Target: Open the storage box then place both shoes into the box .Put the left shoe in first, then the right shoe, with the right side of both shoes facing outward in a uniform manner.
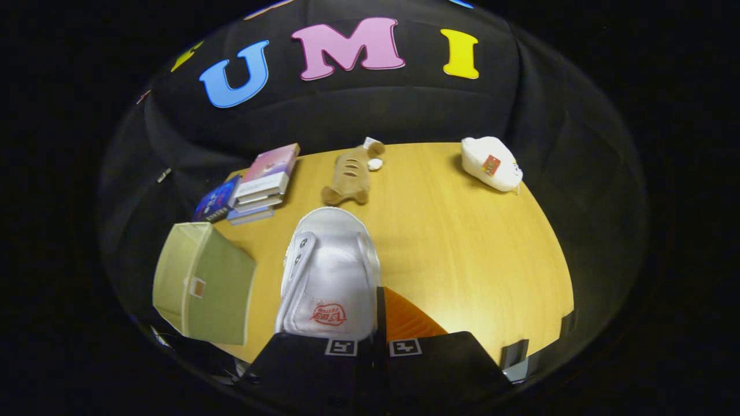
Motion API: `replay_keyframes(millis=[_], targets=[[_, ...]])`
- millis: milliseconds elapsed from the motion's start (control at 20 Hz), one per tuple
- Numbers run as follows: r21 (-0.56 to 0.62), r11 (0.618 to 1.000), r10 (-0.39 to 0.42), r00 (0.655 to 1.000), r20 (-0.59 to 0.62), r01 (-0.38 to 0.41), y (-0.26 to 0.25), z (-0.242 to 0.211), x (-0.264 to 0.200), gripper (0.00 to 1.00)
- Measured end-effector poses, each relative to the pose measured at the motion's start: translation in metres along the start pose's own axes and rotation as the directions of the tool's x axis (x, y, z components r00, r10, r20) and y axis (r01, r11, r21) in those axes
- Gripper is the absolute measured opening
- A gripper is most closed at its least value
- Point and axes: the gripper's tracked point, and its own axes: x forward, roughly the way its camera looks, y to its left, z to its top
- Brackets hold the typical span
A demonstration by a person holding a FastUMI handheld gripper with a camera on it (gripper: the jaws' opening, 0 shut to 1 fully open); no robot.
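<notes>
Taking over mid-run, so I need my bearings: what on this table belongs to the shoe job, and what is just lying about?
Job:
- white shoe, gripped at its heel end by the gripper, toe pointing away
- green fabric storage box, beside the shoe

Lying about:
- stack of books, beyond the box
- brown plush toy, beyond the shoe's toe
- white plush toy, at the table's far corner

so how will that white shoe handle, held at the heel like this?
The white shoe probably stays light and holds shape. With the gripper apparently shut on its heel rim, the toe may sag. The soft upper could slip.
</notes>
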Motion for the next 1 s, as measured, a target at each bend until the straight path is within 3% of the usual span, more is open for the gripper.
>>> replay_keyframes(millis=[300, 700, 800, 1000], targets=[[0.054, 0.989, 0.137, 0.990, -0.035, -0.135, 0.143, 0.030, -0.023, 0.05], [0.038, 0.992, 0.129, 0.978, -0.163, -0.124, 0.277, -0.001, 0.007, 0.05], [0.003, 0.995, 0.098, 0.977, -0.190, -0.099, 0.292, -0.016, 0.025, 0.05], [-0.087, 0.995, -0.060, 0.968, -0.245, 0.039, 0.284, -0.045, 0.049, 0.06]])
